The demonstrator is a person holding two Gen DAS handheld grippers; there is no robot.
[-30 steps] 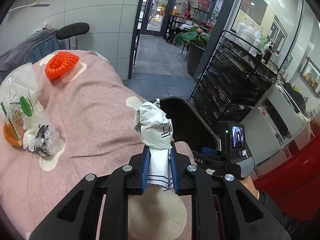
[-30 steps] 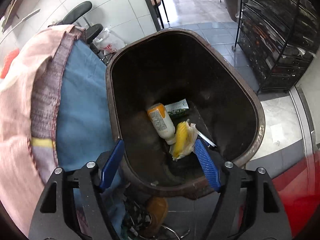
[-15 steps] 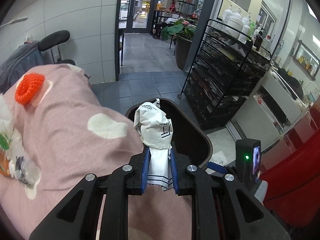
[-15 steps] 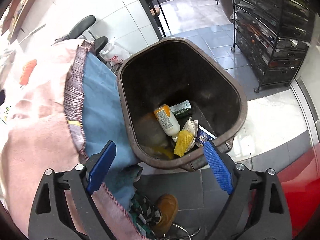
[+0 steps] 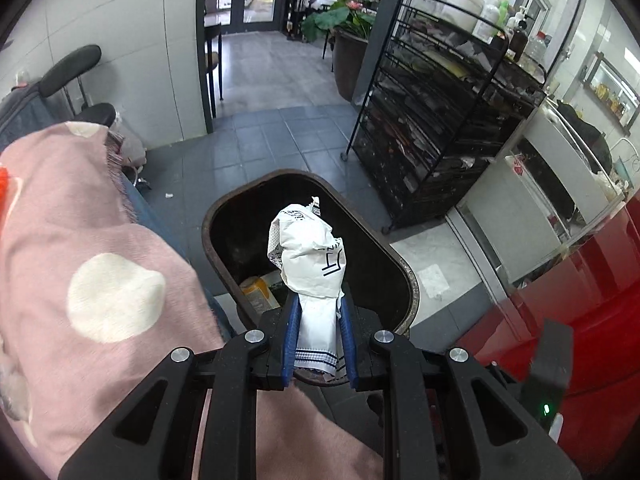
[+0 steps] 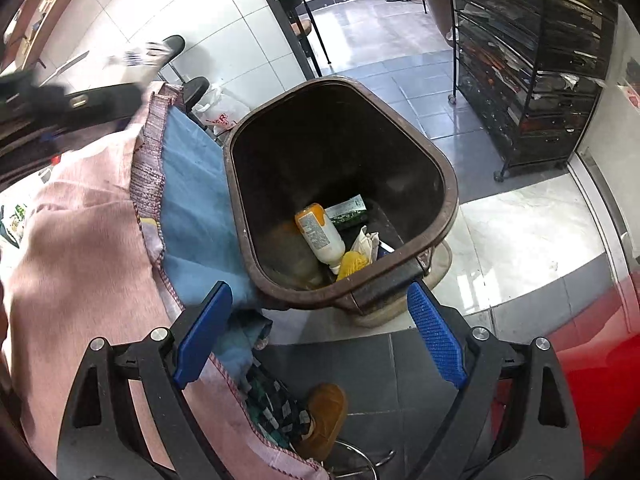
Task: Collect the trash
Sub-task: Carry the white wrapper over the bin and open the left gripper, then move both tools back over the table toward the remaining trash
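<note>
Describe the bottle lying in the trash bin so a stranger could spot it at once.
Find the dark brown bin on the tiled floor beside the pink tablecloth. At its bottom lies a pale plastic bottle on its side. Its orange end and printed label set it apart from the green packet and the yellow wrapper next to it.

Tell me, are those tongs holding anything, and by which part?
The left tongs pinch a crumpled white paper wrapper by its lower end. The right tongs are open and hold nothing.
</note>
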